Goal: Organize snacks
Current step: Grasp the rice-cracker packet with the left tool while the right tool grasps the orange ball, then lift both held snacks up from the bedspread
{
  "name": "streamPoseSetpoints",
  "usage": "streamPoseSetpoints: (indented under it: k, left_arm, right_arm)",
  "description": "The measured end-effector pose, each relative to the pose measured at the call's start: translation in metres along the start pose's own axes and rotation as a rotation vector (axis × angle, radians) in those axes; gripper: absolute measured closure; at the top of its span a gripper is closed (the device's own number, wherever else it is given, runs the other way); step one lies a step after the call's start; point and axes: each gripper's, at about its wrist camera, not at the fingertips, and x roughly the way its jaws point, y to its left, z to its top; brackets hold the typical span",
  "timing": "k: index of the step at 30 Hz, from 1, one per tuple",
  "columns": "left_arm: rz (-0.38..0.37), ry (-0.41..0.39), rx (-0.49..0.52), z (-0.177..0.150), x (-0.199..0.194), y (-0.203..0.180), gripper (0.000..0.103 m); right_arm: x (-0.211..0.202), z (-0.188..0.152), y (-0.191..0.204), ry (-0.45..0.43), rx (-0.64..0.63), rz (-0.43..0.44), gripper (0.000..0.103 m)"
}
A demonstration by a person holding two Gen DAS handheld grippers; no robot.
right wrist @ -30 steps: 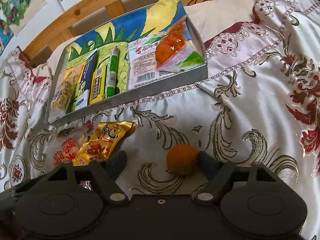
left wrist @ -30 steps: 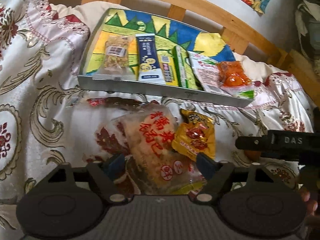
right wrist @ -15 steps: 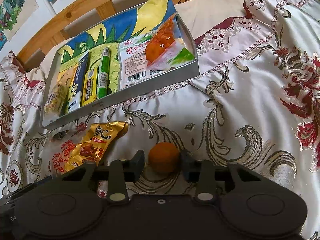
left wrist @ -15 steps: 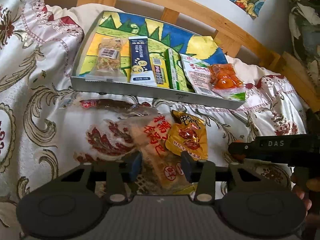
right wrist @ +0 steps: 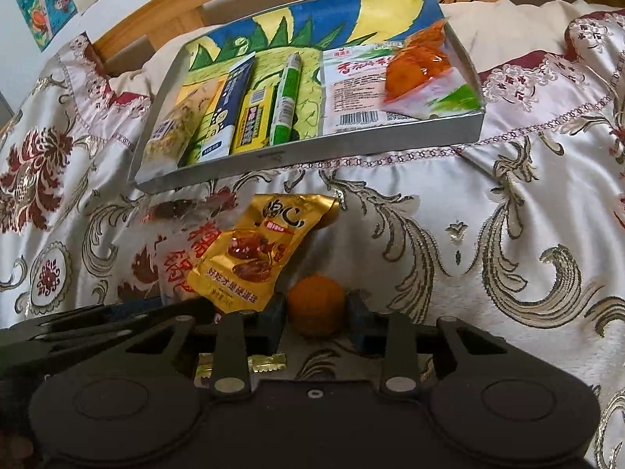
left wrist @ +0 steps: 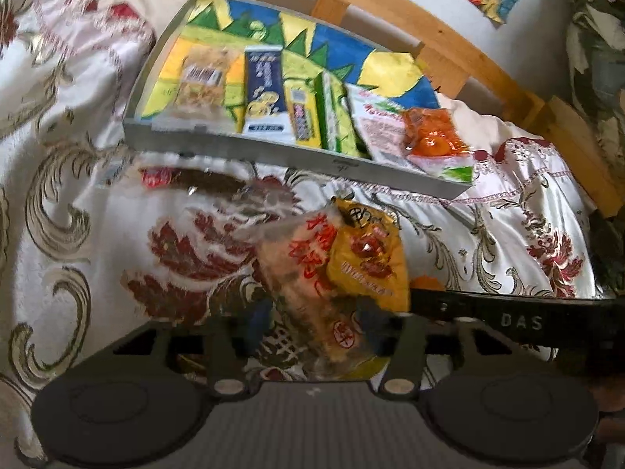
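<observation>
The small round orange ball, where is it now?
In the right wrist view, the small round orange ball sits low at centre between the right gripper fingers, beside the gold foil snack packet.

A: How is the light falling in the two wrist views?

B: Soft daylight is spreading evenly over the satin bedspread (right wrist: 488, 203), which is gleaming pale. No harsh shadows are showing; only a faint dark edge is lying under the grey tray (right wrist: 312, 152).

A: Is anything blurring?

B: Yes. The left view is smearing throughout, so the print on the snack packets (left wrist: 269, 90) is dissolving. The right view is holding sharper, and the gold packet (right wrist: 254, 258) is catching small glints.

A: And the edges?

B: The fisheye is bending the wooden bed rail (left wrist: 488, 66) into a curve, and the corners are darkening to black. The black tool bodies at the bottom are sitting in shade.
</observation>
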Motion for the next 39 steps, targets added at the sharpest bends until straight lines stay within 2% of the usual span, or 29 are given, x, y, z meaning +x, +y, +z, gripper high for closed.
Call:
streamPoseSetpoints:
  k: [4,7,12,14,20,26,33,39]
  left_arm:
    - [-0.026,0.009,0.02,-0.001,0.004,-0.003,0.025]
    - [-0.015,0.006,0.052,-0.003,0.007,-0.008,0.024]
    - [-0.005,0.014,0.043,-0.001,0.006,-0.008,0.038]
    - [-0.009,0.022,0.031,0.0,0.006,-0.007,0.049]
    - [0.001,0.042,-0.017,0.003,0.004,-0.007,0.061]
    - [-0.001,0.073,-0.12,0.005,-0.008,-0.003,0.072]
    - [0.021,0.066,-0.173,0.008,-0.031,0.003,0.081]
    - [0.082,0.037,-0.118,0.009,-0.044,-0.004,0.084]
  right_arm:
    - [0.001,0.0,-0.002,0.003,0.009,0.006,0.068]
    - [0.001,0.0,-0.002,0.003,0.007,0.002,0.068]
    - [0.001,0.0,-0.002,0.004,0.013,0.005,0.068]
    - [0.001,0.0,-0.002,0.004,0.014,0.005,0.068]
    - [0.001,-0.001,-0.001,0.005,0.004,0.012,0.068]
    - [-0.001,-0.001,0.005,0.01,-0.026,0.045,0.068]
    - [-0.005,-0.004,0.016,0.022,-0.072,0.106,0.068]
    - [-0.007,-0.006,0.022,0.03,-0.095,0.123,0.068]
